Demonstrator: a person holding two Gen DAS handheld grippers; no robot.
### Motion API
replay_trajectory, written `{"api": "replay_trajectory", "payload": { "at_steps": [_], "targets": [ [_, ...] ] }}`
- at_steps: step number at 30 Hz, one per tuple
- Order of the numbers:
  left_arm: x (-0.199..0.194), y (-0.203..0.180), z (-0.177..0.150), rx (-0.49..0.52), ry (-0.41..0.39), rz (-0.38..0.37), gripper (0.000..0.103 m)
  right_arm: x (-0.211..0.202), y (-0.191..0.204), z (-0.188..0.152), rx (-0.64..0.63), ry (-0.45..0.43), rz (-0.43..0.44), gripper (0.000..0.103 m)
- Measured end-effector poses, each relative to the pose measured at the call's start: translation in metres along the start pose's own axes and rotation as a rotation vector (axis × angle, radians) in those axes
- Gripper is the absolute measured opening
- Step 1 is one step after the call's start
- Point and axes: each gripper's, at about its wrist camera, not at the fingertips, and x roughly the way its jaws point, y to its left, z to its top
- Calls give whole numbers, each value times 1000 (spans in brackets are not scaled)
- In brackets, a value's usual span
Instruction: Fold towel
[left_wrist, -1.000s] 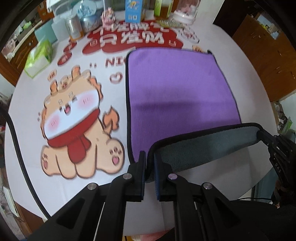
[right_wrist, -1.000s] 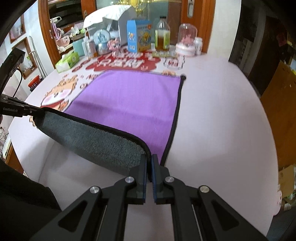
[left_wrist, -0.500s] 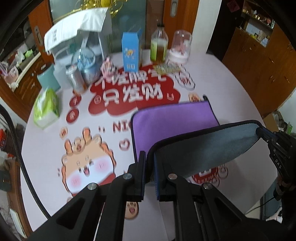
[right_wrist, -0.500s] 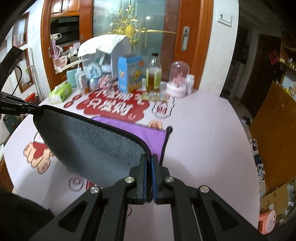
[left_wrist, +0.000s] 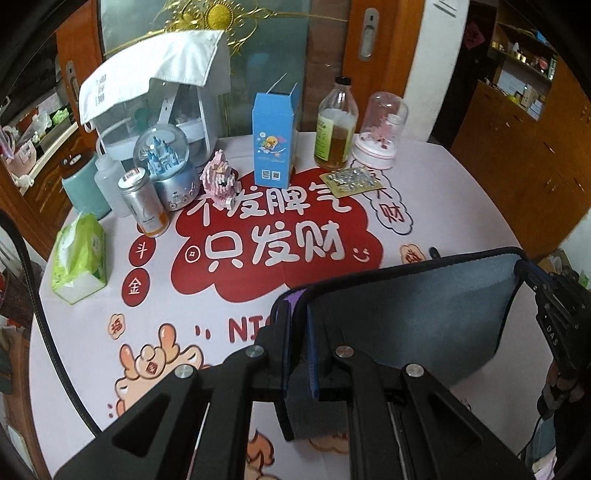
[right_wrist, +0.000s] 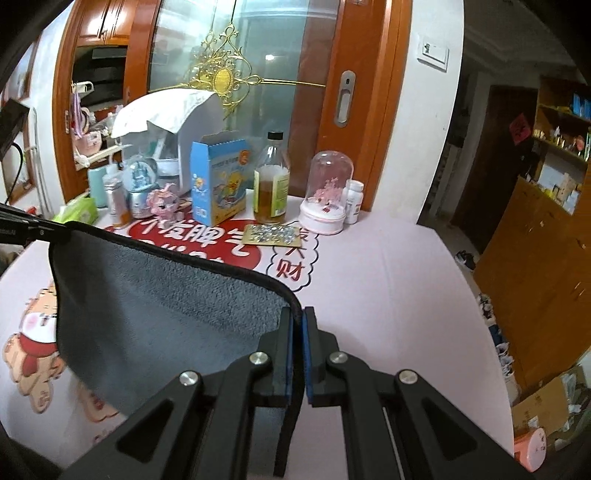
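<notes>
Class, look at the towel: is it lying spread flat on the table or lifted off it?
Lifted. The towel hangs gray side showing, its top edge stretched between the left gripper and right gripper, each shut on a corner.

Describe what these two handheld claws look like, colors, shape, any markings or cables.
Both the left claw and the right claw are matte black, with angular linkage arms pinned by silver round rivets and blue pads lining the inner finger faces. Small white lettering marks the right claw's body in the left wrist view. A black cable trails at the left.
</notes>
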Motion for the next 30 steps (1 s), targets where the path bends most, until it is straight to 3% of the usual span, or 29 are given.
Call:
{"api": "replay_trajectory", "payload": {
  "at_steps": [5,12,16,18,24,26,30],
  "targets": [
    [32,7,1,-28,26,-8,6,25,13,-3,-47,-12,-61,4],
    [65,10,-2,-32,44,9,9,53,14,-11,-37,10,-78,6],
    [77,13,-2,-46,63,32,28,69,12,-16,-20,51,-81,15],
    [81,16,-3,-56,65,39,32,74,11,-18,-16,59,-71,22],
    [84,18,-4,-70,89,51,38,78,8,-21,1,83,-75,26],
    [80,17,-4,-67,84,48,49,76,6,-20,10,84,-73,33],
    [64,11,-5,-54,58,51,59,68,4,-18,28,79,-47,43]
  ]
}}
